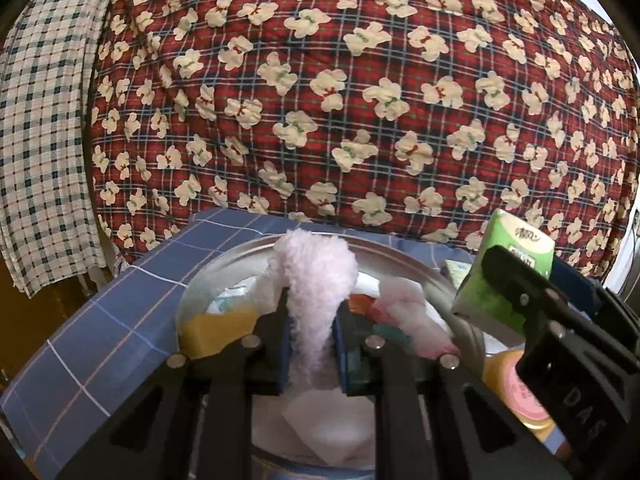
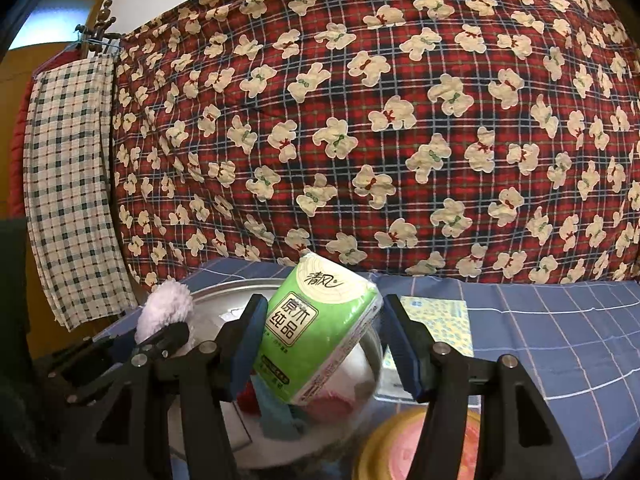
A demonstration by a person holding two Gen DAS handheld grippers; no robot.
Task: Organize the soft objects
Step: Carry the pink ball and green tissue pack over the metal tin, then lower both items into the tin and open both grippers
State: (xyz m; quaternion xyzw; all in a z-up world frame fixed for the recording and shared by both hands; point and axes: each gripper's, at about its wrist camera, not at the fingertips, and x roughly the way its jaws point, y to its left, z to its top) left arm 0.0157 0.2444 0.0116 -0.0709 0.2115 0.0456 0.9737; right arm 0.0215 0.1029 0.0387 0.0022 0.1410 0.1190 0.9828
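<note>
A red plaid quilt [image 1: 320, 92] printed with cream bears fills the upper part of both views, with a checked cloth [image 1: 44, 148] hanging at the left edge. Below it, a worktop under a blue grid cloth [image 2: 560, 332] carries a metal basin [image 1: 400, 254] at the lower centre of each view. The basin already contains soft items: a yellow sponge [image 1: 218, 330] at its left, and white and pink fabric at its right.

The green tissue pack [image 2: 320, 328] sits tilted in the lower centre of the right wrist view, over the basin. The right tongs [image 2: 320, 344] are grasping it: the left pad presses its side, while contact at the right pad is less clear. The fluffy pink cloth [image 1: 316, 292] stands in the lower centre of the left wrist view, above the basin, clenched in the left tongs [image 1: 310, 336].

Judged step: both items are being carried at the basin for sorting.

Procedure:
- Keep both grips firm; soft goods slip when compressed unevenly.
- Keep the two tongs apart; they are close together.
- Lower each item before releasing it.
- Avoid the yellow-rimmed pink lid [image 2: 408, 444] at the lower right.
</note>
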